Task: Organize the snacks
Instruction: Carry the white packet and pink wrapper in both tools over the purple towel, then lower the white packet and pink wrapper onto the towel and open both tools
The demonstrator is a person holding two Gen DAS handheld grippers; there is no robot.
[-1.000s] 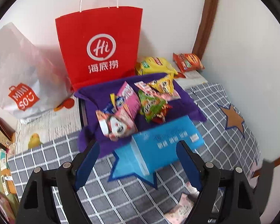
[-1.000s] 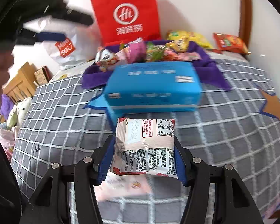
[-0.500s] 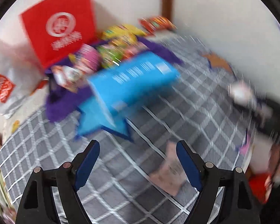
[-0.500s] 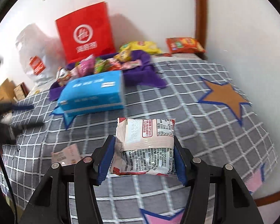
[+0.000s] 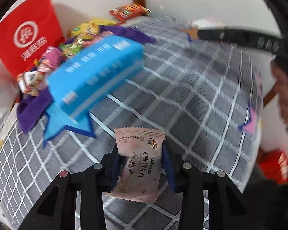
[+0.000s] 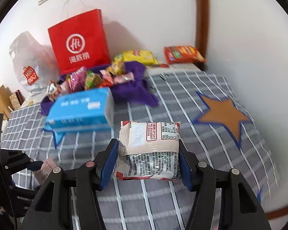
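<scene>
Jaws of the left gripper (image 5: 142, 164) are closing on a pink snack packet (image 5: 139, 163) near the bed's (image 5: 192, 95) front edge, where they stood wide apart a second ago. The right gripper (image 6: 147, 159) stays clamped on a white packet (image 6: 149, 149), so both likely go next to the snack pile (image 6: 94, 78) on the purple cloth (image 6: 136, 90) at the far edge.

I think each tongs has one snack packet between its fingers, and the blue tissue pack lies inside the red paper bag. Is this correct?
Not quite. The blue tissue pack lies on the checked bedcover, in front of the red paper bag, as the right wrist view shows. The rest is correct.
</scene>
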